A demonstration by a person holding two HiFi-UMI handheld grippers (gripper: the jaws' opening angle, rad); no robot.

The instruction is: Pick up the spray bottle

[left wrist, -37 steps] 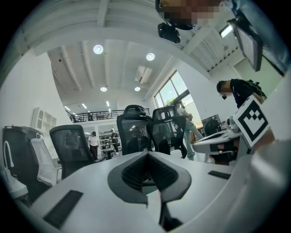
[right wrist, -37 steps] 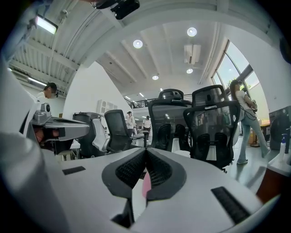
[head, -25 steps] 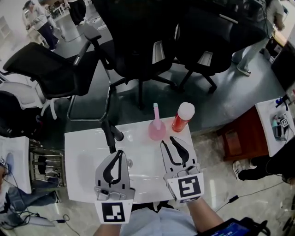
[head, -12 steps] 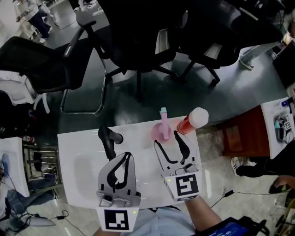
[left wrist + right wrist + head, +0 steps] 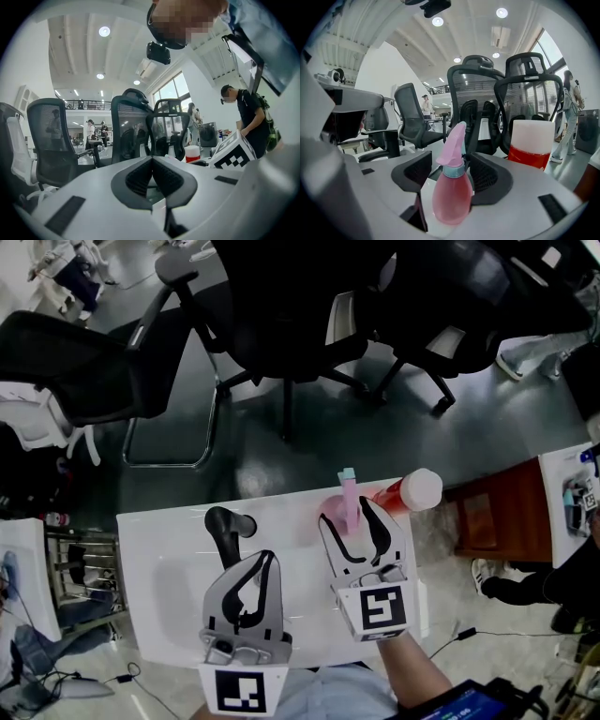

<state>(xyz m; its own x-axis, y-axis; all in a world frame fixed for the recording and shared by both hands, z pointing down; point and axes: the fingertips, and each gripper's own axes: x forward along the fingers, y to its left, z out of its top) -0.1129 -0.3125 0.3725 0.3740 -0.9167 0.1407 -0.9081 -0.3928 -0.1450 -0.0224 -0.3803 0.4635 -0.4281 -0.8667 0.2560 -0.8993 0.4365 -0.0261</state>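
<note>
Since a second ago, the right gripper [image 5: 347, 512] has gone forward over the white table [image 5: 159, 559]. From the head view, it now sits around the pink spray bottle [image 5: 349, 495], near a red bottle with a white cap [image 5: 414, 490]. The left gripper [image 5: 266, 559] is beside it.

From the left gripper view, its jaws are shut tight with nothing in them.

From the right gripper view, the jaws have just been opening and stand wide. The spray bottle stands up between them, not squeezed.
</note>
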